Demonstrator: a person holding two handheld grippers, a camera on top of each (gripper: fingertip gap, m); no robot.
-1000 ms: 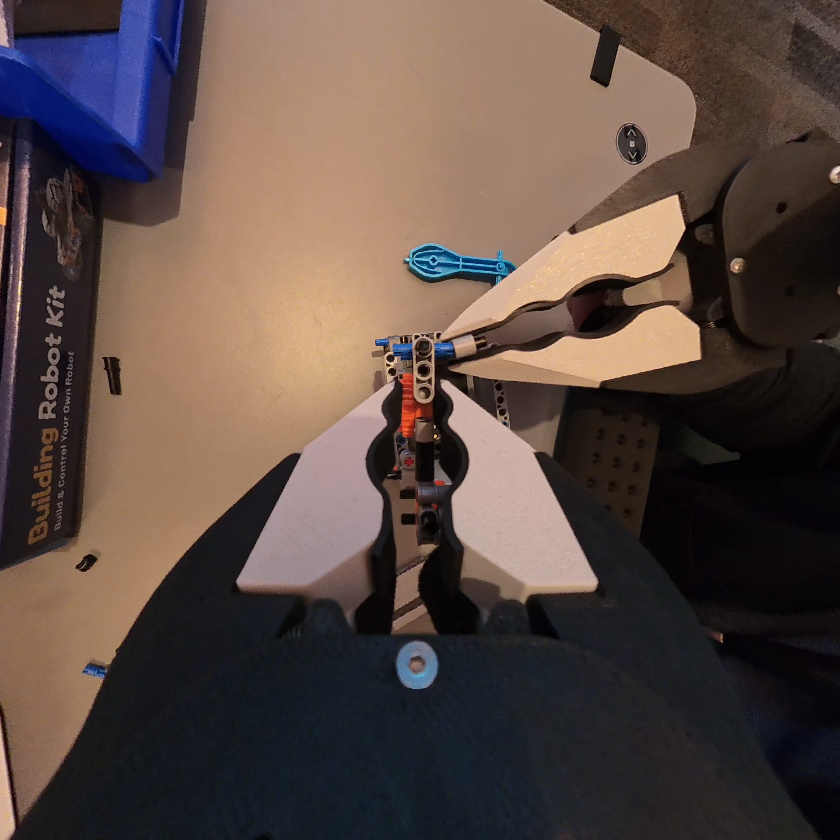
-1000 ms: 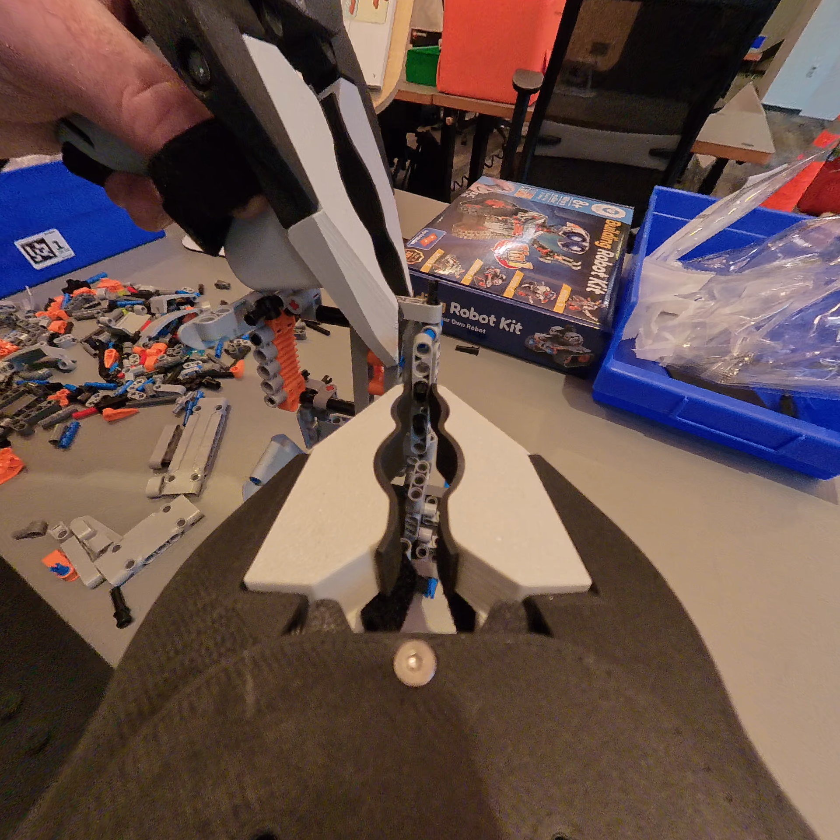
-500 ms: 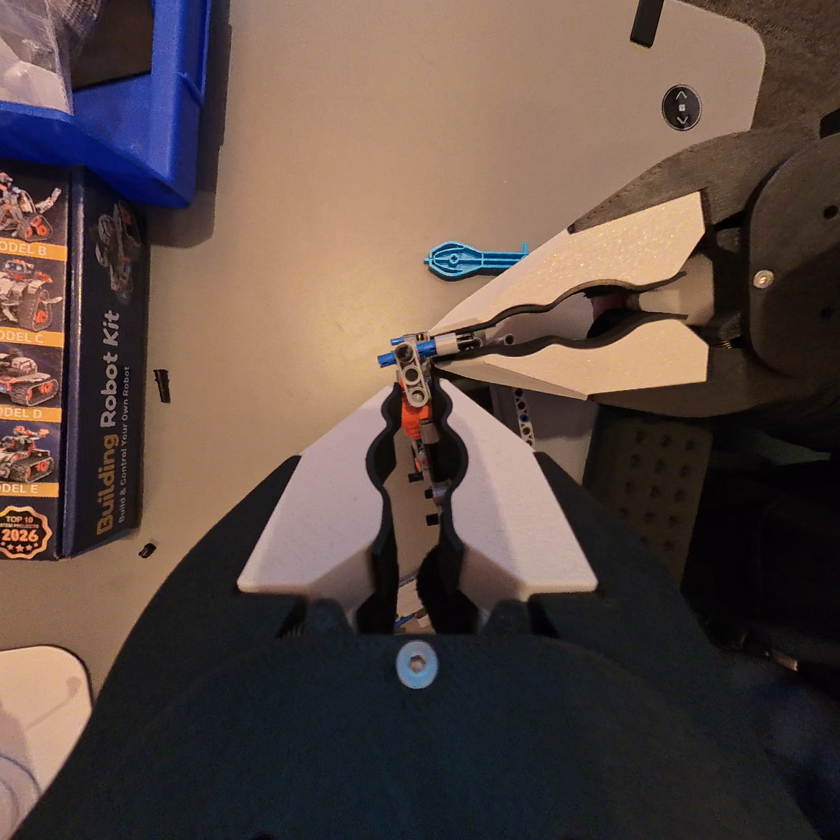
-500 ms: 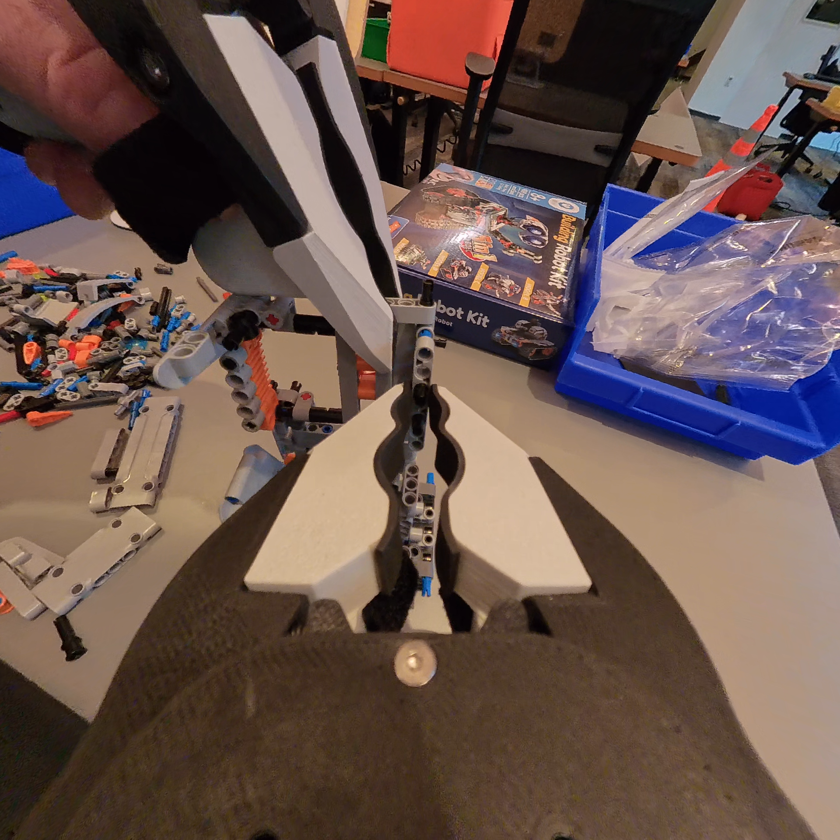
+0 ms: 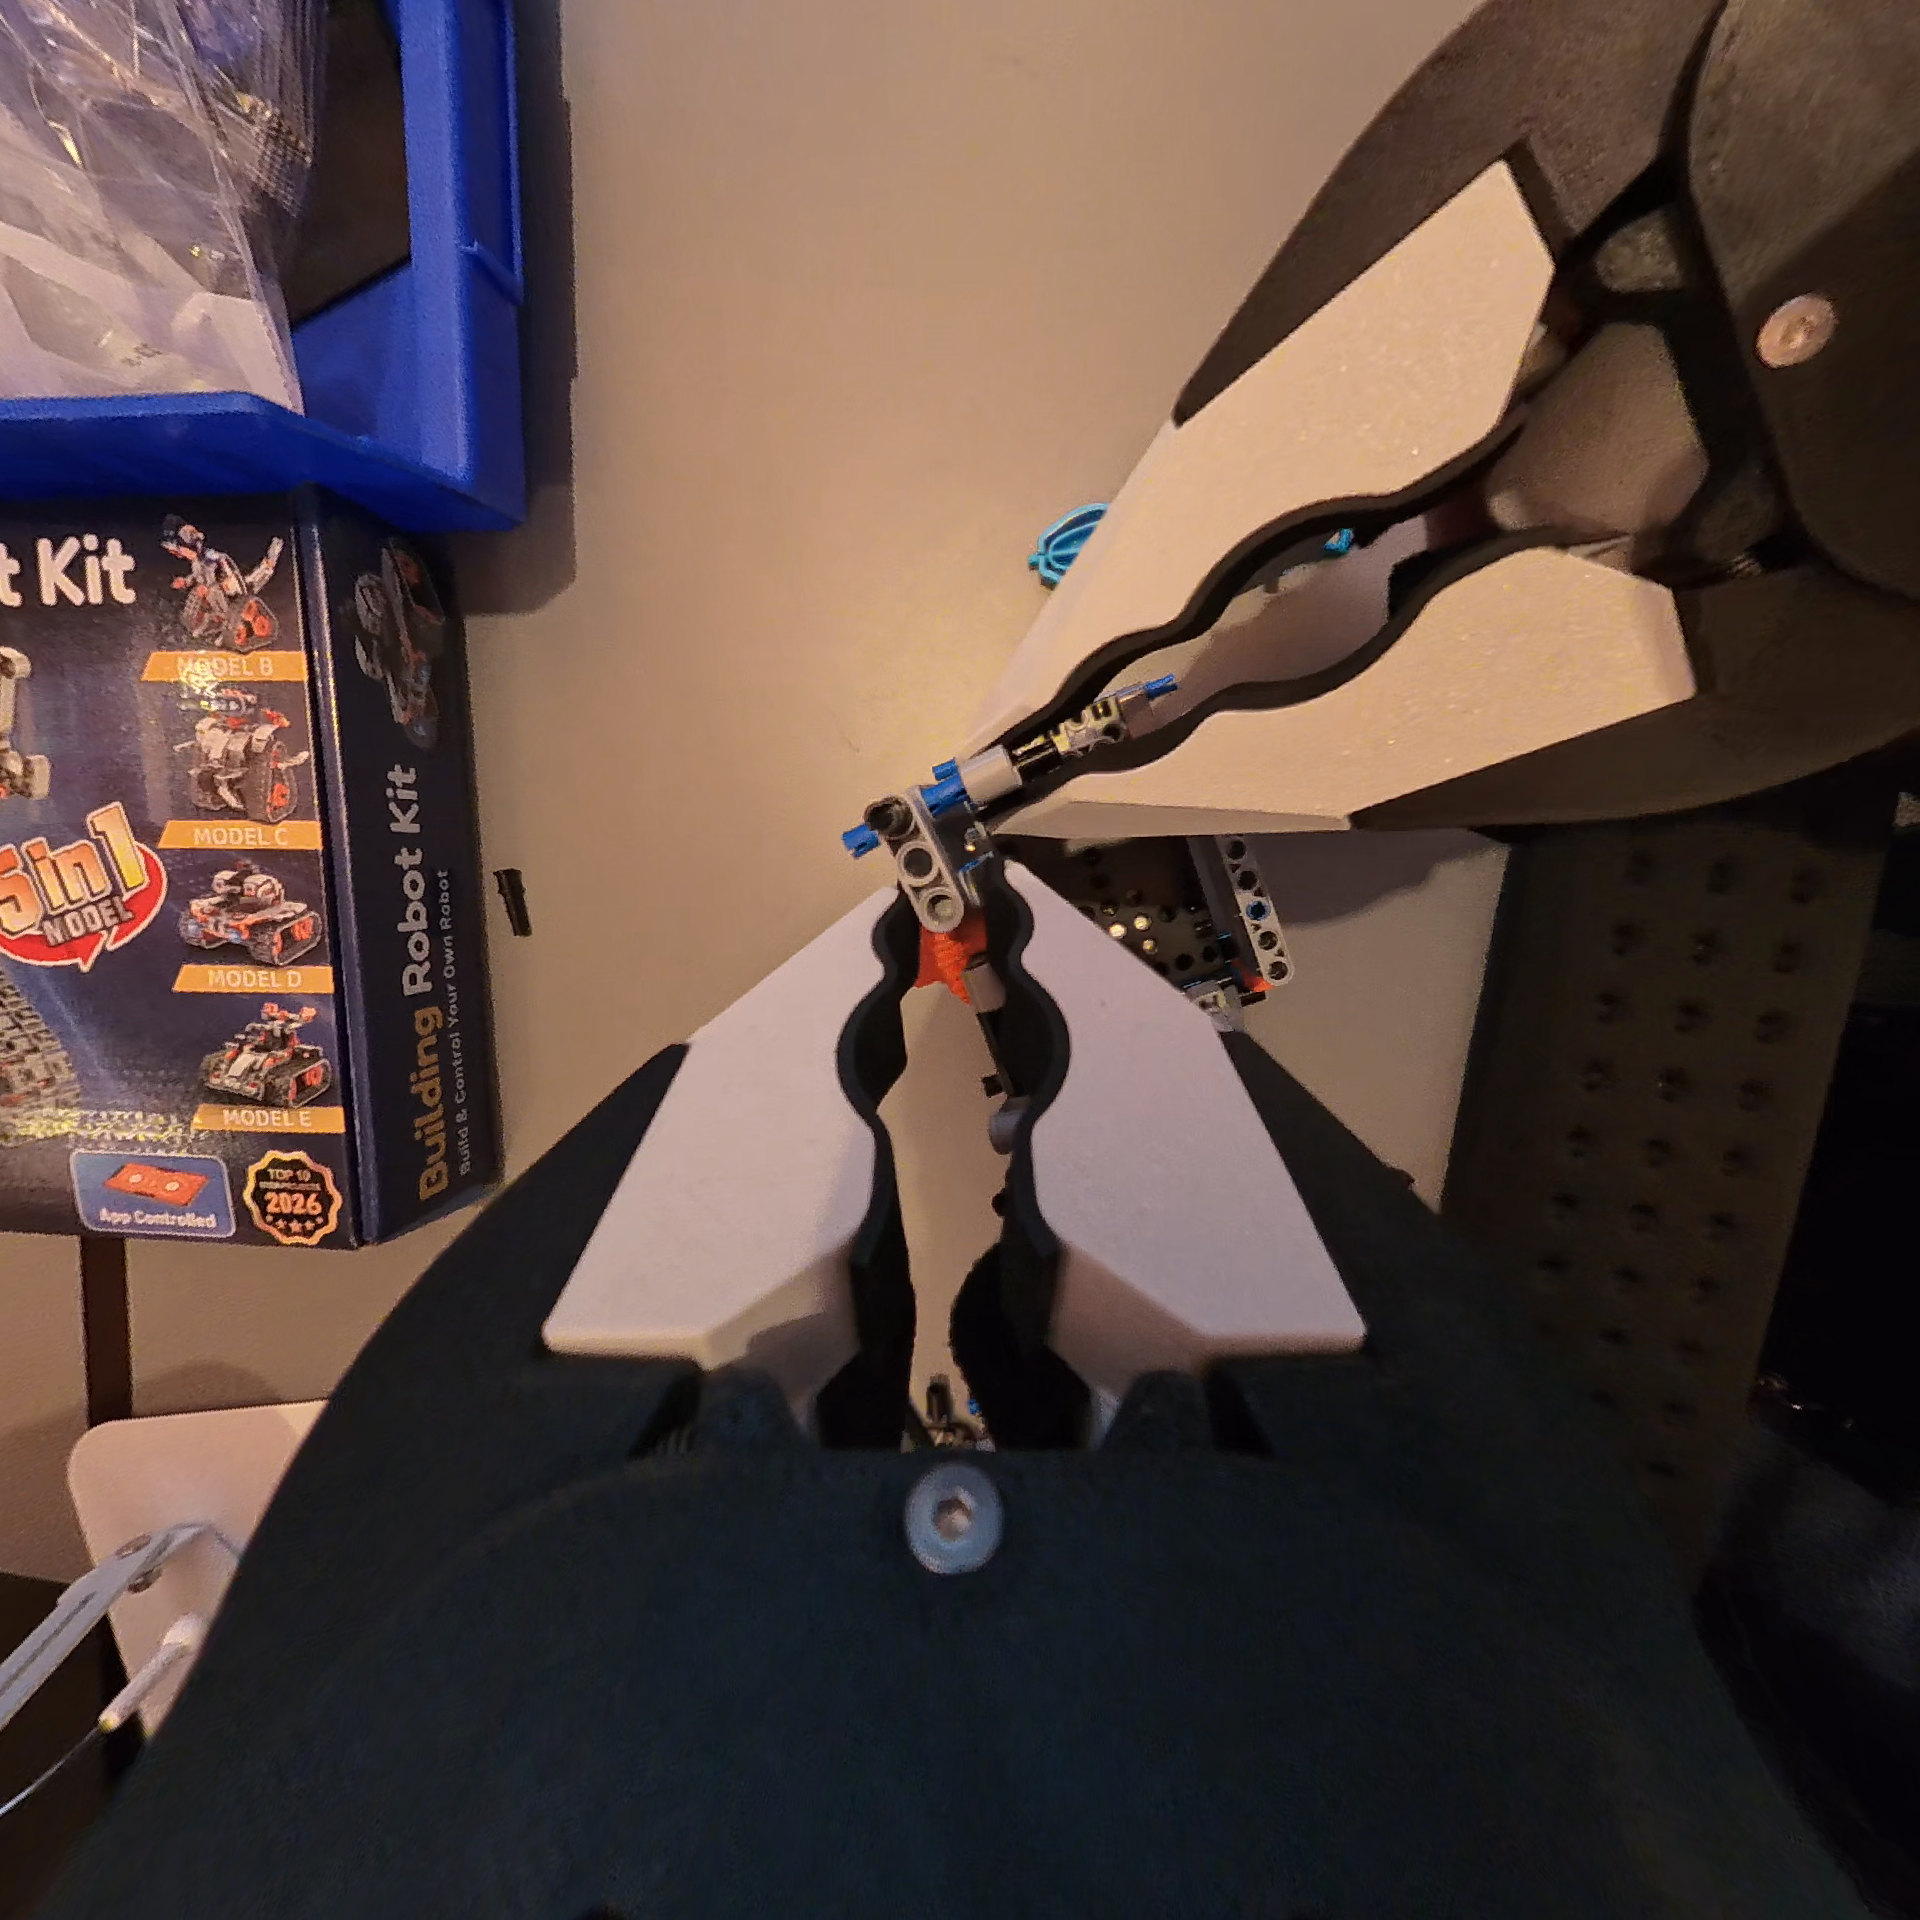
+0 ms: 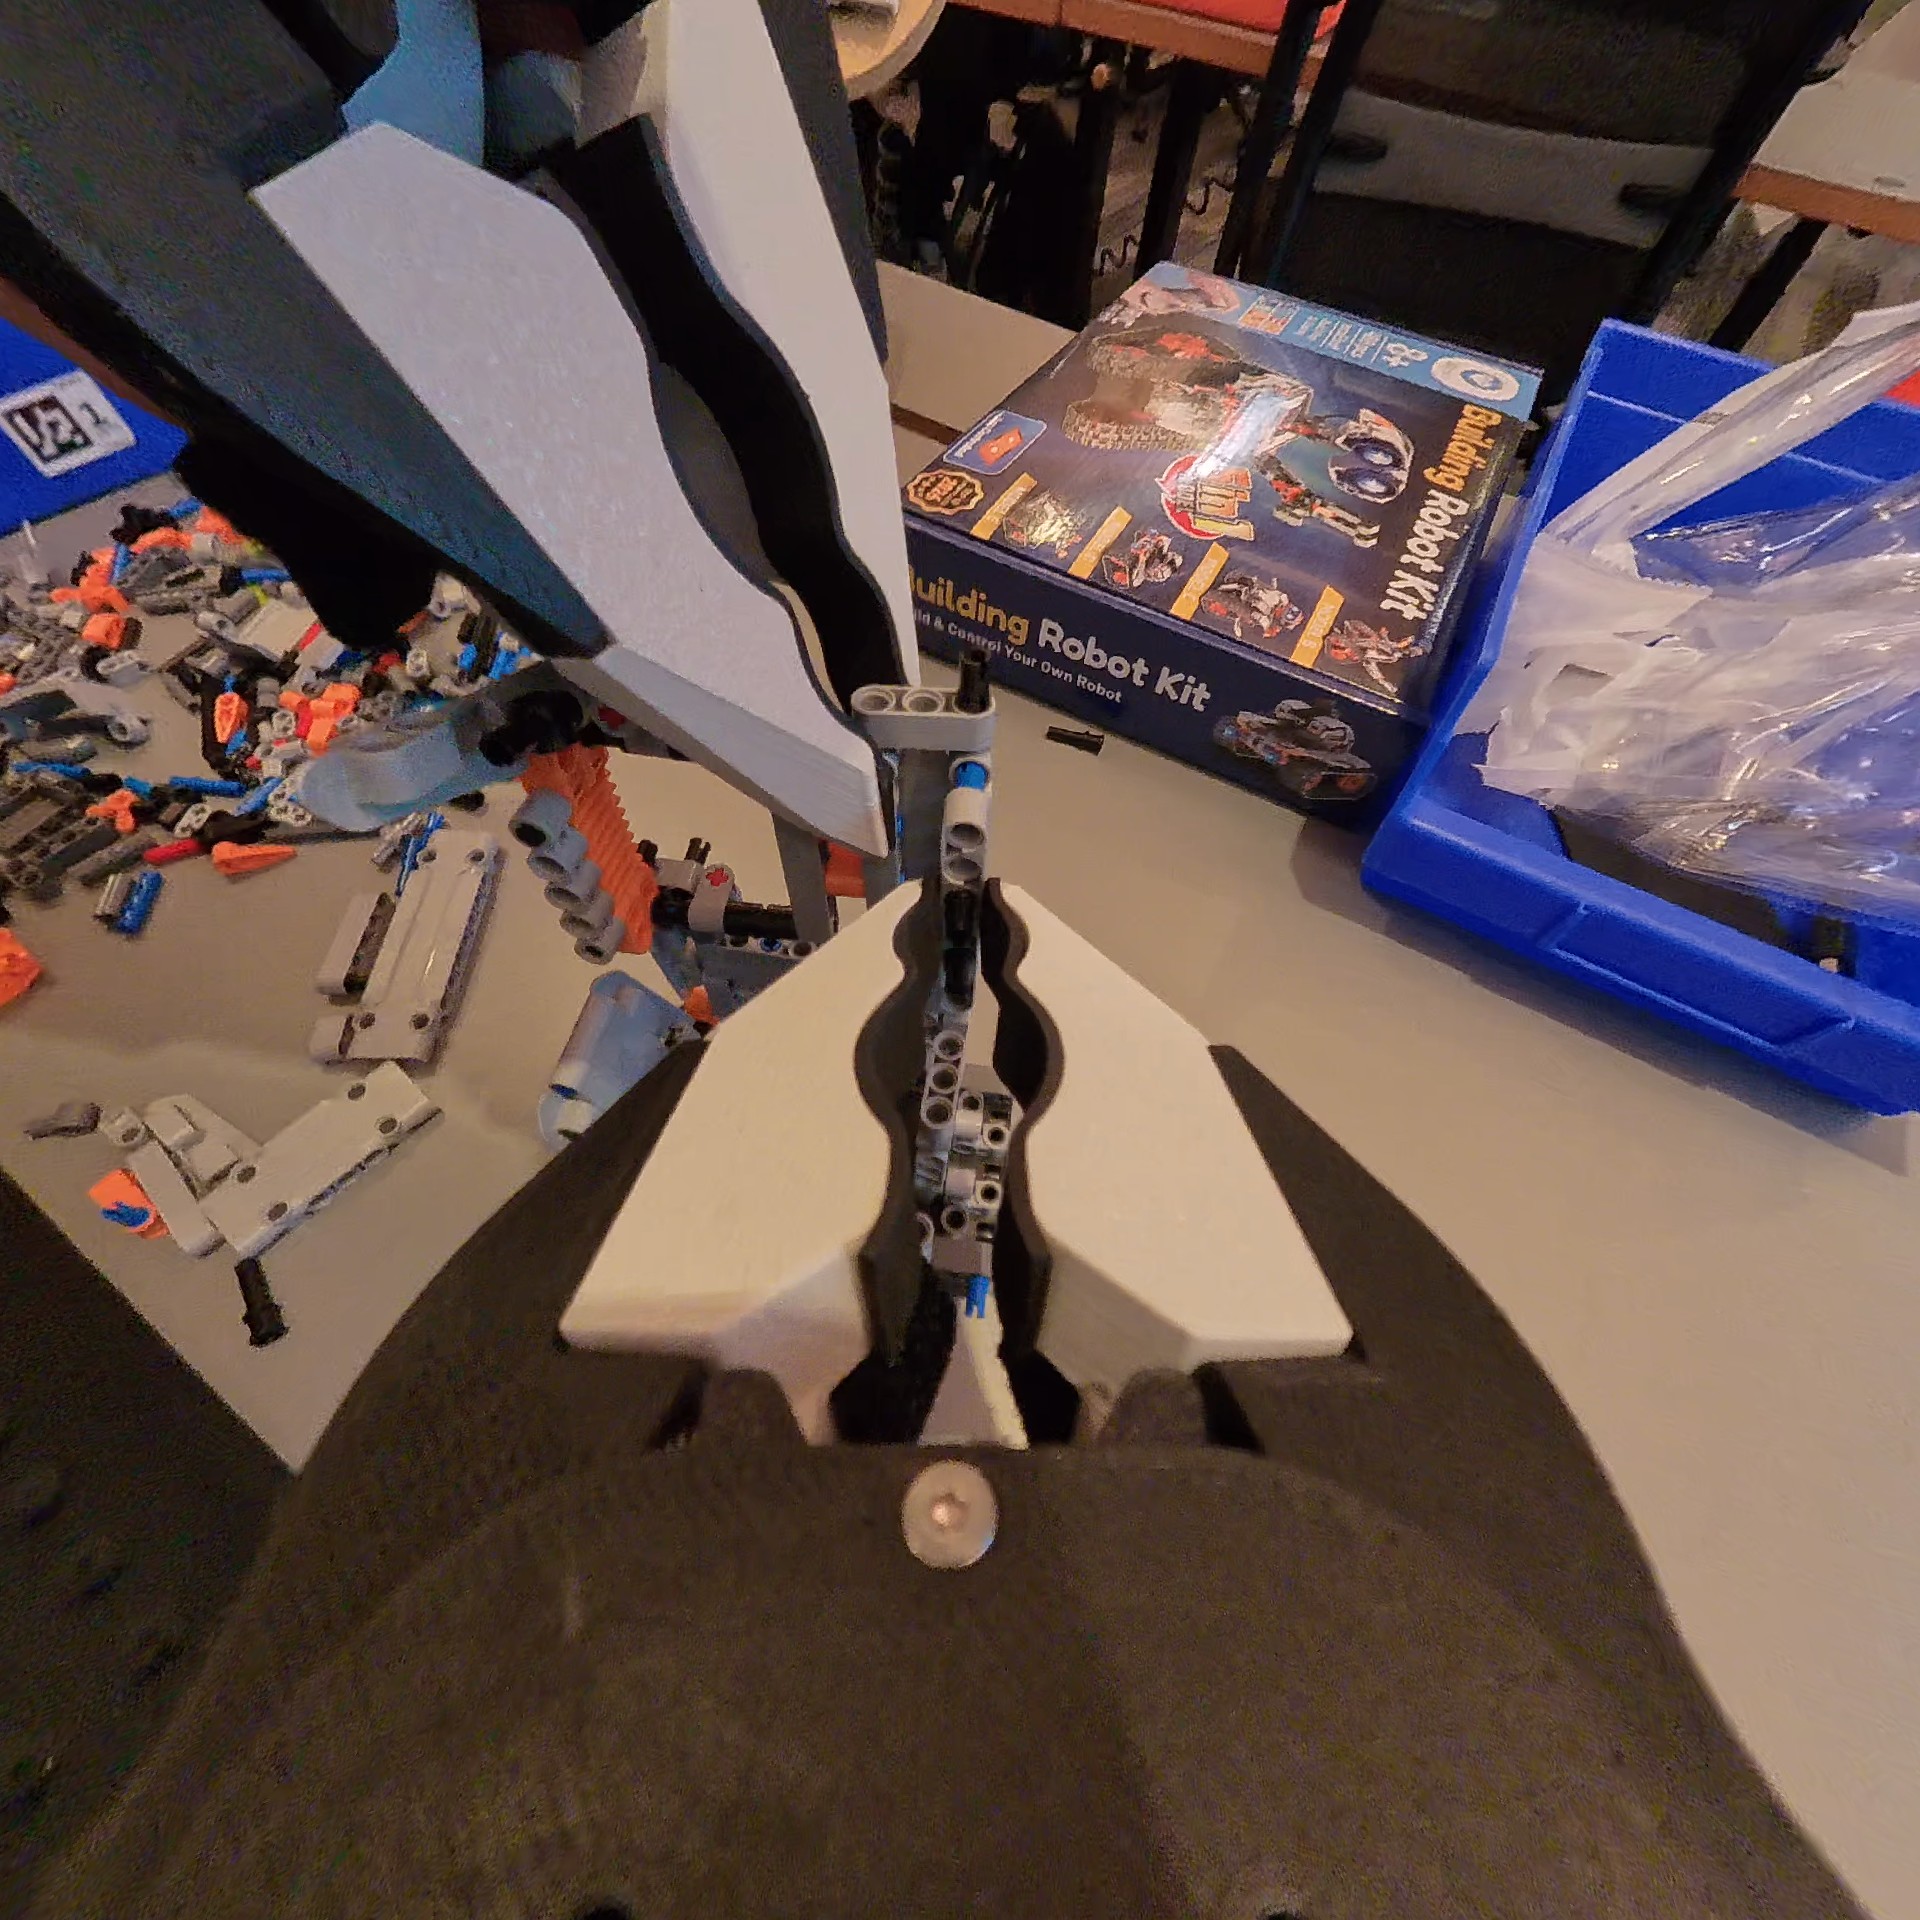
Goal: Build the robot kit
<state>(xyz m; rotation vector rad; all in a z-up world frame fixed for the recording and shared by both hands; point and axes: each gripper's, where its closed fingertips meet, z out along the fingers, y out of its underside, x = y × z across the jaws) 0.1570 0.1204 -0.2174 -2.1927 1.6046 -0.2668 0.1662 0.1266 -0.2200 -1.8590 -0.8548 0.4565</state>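
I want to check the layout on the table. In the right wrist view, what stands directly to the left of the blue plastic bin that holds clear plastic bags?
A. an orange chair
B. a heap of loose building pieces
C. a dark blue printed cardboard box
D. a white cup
C: the dark blue printed cardboard box lies beside the blue plastic bin, on its left.

Both grippers clamped one grey, black and orange brick assembly [image 5: 940,883] above the table: the left gripper [image 5: 951,914] on its orange-toothed column, the right gripper [image 6: 951,904] on its grey beam.
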